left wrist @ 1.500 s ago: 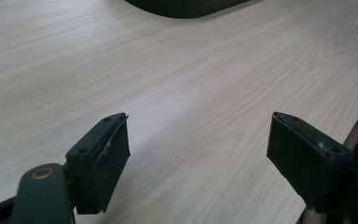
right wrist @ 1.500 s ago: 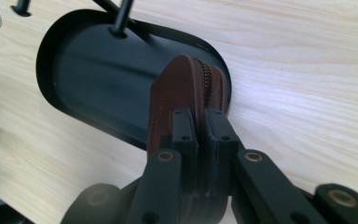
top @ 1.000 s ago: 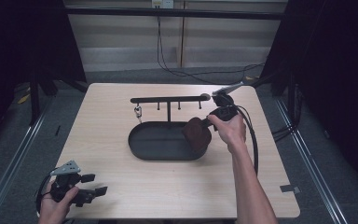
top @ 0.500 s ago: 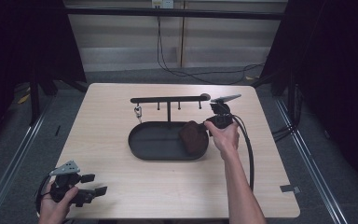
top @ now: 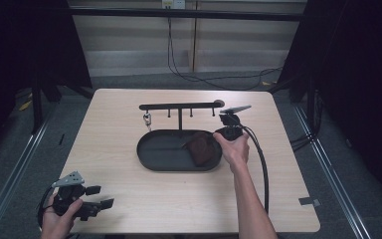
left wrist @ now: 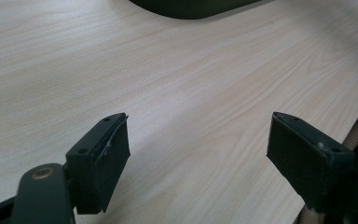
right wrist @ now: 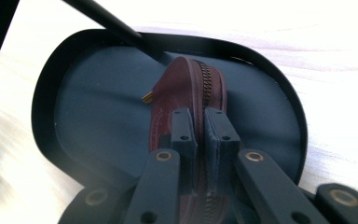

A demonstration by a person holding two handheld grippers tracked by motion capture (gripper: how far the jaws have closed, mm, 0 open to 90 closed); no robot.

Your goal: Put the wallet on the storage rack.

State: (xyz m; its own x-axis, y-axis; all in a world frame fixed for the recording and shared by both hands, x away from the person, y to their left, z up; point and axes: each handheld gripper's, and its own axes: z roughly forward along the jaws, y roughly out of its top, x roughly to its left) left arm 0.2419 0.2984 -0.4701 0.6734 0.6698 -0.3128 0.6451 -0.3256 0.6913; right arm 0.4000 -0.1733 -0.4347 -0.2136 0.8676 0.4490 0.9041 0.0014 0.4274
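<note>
Presently, at the near left corner of the table (top: 129,199), the left gripper (top: 102,196) is held low in the person's left hand (top: 59,219), just above the wood, its jaws standing wide apart with nothing between them; the left gripper view confirms bare tabletop in the gap and, at its top edge, the near rim of the tray (left wrist: 191,7). Moving toward the middle, a black oval tray (top: 159,152) lies flat on the table, and from its far side rises a black rack (top: 179,106), a post carrying a crossbar with several small hooks; a small metal clasp (top: 147,118) hangs from the left-most hook. At the right end of the tray rests a dark red zip pouch (top: 201,149), its lower edge on the tray floor. The right gripper (top: 214,142), held in the person's right hand (top: 235,149) at the tray's right rim, is clamped on that pouch: the right gripper view shows the two jaws pressed nearly together over the zipped edge of the pouch (right wrist: 191,88), the zip teeth running up between them and a small brass pull (right wrist: 147,97) projecting to the left. The pouch stands on edge in that grip, over the tray floor (right wrist: 98,116), with the rack's post crossing behind it. A black cable (top: 262,169) trails from the right gripper back along the forearm toward the near edge
</note>
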